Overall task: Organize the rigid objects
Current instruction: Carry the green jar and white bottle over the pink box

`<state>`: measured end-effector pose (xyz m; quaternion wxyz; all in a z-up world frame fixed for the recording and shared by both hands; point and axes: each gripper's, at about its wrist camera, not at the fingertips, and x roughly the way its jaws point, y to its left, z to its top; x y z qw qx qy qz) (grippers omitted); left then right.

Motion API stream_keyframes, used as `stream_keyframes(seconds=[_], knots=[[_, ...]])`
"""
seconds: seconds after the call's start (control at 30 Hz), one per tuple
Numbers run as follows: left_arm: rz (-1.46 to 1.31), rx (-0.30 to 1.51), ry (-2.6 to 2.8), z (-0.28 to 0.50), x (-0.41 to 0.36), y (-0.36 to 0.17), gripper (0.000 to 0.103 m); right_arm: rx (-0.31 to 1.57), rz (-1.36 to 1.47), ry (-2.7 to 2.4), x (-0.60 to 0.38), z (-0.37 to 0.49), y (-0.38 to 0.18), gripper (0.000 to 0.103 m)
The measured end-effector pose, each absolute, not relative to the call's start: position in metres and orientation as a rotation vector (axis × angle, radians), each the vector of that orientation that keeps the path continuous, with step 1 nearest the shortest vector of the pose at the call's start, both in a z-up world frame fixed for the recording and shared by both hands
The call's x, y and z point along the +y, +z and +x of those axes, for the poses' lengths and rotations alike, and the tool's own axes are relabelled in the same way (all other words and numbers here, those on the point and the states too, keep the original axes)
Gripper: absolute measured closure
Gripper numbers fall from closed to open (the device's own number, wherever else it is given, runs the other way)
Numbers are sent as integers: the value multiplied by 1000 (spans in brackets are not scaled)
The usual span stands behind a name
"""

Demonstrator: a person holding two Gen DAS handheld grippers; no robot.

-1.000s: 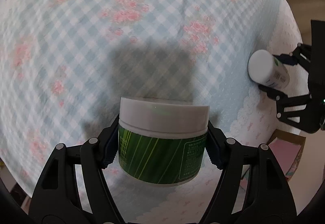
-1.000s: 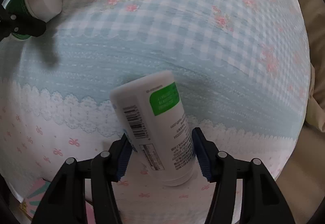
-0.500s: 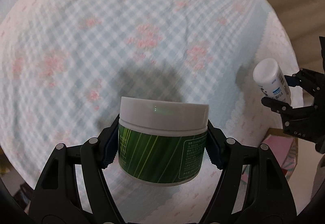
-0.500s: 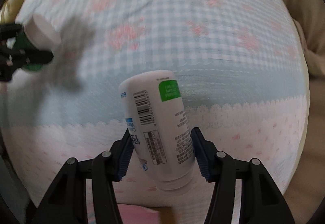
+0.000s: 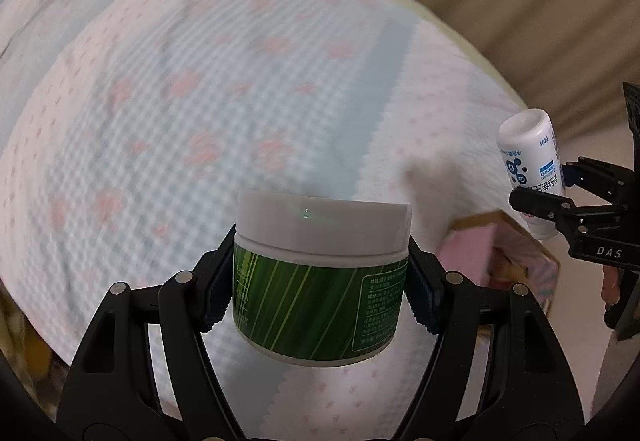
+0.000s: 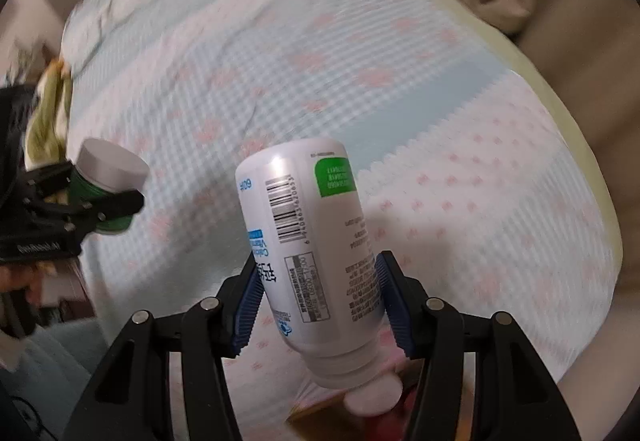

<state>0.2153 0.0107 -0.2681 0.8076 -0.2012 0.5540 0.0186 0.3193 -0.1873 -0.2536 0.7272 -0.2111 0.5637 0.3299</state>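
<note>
Left gripper (image 5: 320,281) clamps the green jar (image 5: 318,295), right gripper (image 6: 320,301) the white bottle (image 6: 312,253) (tilted, cap down), both above the bed (image 5: 180,101); hold firm, keeping them apart while carrying

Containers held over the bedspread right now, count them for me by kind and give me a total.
Round green-labelled plastic jar with white lid: 1, in the left hand-held gripper.
Tall white plastic bottle with green and blue labels: 1, in the right hand-held gripper.
Total: 2
</note>
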Motion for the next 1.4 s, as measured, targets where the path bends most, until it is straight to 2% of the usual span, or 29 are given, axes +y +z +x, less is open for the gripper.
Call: stream_keyframes(seconds=[0.3,0.6,1.0,1.4], knots=[[-310,1173,-199,235,-87,-228,34,1228,-257,501,-301,275,-192,52],[-206,1214,-423,246,-201,-224,34,1279,-61,228,-430,231,-192,52],[-9,1324,-622,276,-342,-261,34,1390,234,-13,-538,209,-253,52],[311,1436,-710,296,-430,-343,34,1402,711,-190,-581,203,-329,52]])
